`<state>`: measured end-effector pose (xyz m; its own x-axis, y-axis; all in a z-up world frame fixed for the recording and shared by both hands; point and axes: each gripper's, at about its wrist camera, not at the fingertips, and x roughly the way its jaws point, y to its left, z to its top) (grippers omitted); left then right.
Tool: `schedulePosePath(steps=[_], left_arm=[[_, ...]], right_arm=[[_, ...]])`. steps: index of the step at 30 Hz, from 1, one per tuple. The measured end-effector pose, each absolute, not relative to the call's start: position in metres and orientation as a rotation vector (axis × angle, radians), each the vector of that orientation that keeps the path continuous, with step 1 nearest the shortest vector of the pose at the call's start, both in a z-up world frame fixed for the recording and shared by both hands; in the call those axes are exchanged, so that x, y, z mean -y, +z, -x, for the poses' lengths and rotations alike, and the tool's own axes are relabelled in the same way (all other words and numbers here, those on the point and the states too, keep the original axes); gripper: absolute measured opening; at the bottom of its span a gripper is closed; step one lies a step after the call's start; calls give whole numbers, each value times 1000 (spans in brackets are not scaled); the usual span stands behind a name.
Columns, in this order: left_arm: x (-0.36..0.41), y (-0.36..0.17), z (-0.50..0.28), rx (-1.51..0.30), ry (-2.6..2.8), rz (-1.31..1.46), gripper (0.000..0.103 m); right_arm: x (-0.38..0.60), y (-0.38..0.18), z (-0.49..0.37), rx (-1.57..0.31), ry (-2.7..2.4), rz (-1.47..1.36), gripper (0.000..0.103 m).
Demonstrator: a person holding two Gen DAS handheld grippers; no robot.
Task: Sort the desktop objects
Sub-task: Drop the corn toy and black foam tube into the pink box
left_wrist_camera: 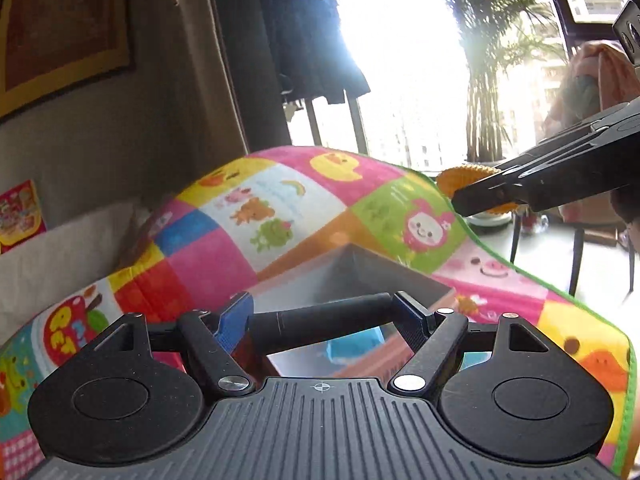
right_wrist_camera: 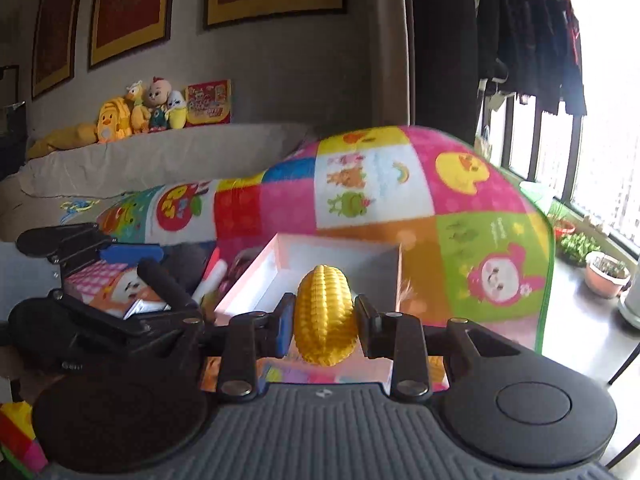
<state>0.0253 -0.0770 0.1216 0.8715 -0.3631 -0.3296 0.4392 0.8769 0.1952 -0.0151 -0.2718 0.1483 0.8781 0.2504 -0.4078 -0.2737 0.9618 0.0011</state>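
My right gripper (right_wrist_camera: 323, 322) is shut on a yellow toy corn cob (right_wrist_camera: 325, 314) and holds it above the near edge of an open pink-and-white box (right_wrist_camera: 280, 276). In the left wrist view the corn (left_wrist_camera: 466, 176) shows at the upper right in the right gripper (left_wrist_camera: 486, 196). My left gripper (left_wrist_camera: 322, 318) is shut on a black marker pen (left_wrist_camera: 320, 320) held crosswise, above the box (left_wrist_camera: 360, 272). In the right wrist view the left gripper (right_wrist_camera: 168, 292) and the marker (right_wrist_camera: 164, 282) sit at the left.
A bright patchwork cartoon blanket (right_wrist_camera: 400, 200) covers the table under the box. A white pen (right_wrist_camera: 210, 282) and a picture card (right_wrist_camera: 120, 288) lie left of the box. Building blocks (right_wrist_camera: 18, 436) sit at the lower left. A sofa with plush toys (right_wrist_camera: 136, 108) stands behind. Plant pots (right_wrist_camera: 604, 276) line the window at right.
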Motion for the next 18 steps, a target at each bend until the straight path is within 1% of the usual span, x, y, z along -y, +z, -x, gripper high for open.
schedulePosePath(steps=[2,3,4,5,6,7,8,12,15,18], left_arm=[[83,126,-61,-290,-423,-173,82],[86,126,-79,-296,-411,-131,96],[87,124,-95,-319,-388,-102,101],[86,122,-107,-347,-369,-79,101],[81,120,-115,-379,-351,-56,101],[72,117,-117,-404,-333,-31,101],[62,113,-114,-411,-319,-20,101],[25,88,-80,-412,-232,-115,102],[8,70,-61,-484,-226,-235,103],[-11,72,-44,-507,-173,-277,103]], right_arm=[[269,164,-19,-405,249,63,31],[265,170,-37,-408,244,63,31],[259,174,-56,-408,243,65,31],[252,178,-79,-401,245,70,33],[245,179,-93,-391,233,80,39],[235,177,-110,-383,196,114,51],[228,174,-119,-380,171,144,55],[223,155,-123,-415,237,119,57],[228,138,-121,-461,243,72,57],[234,133,-132,-541,222,-10,57]])
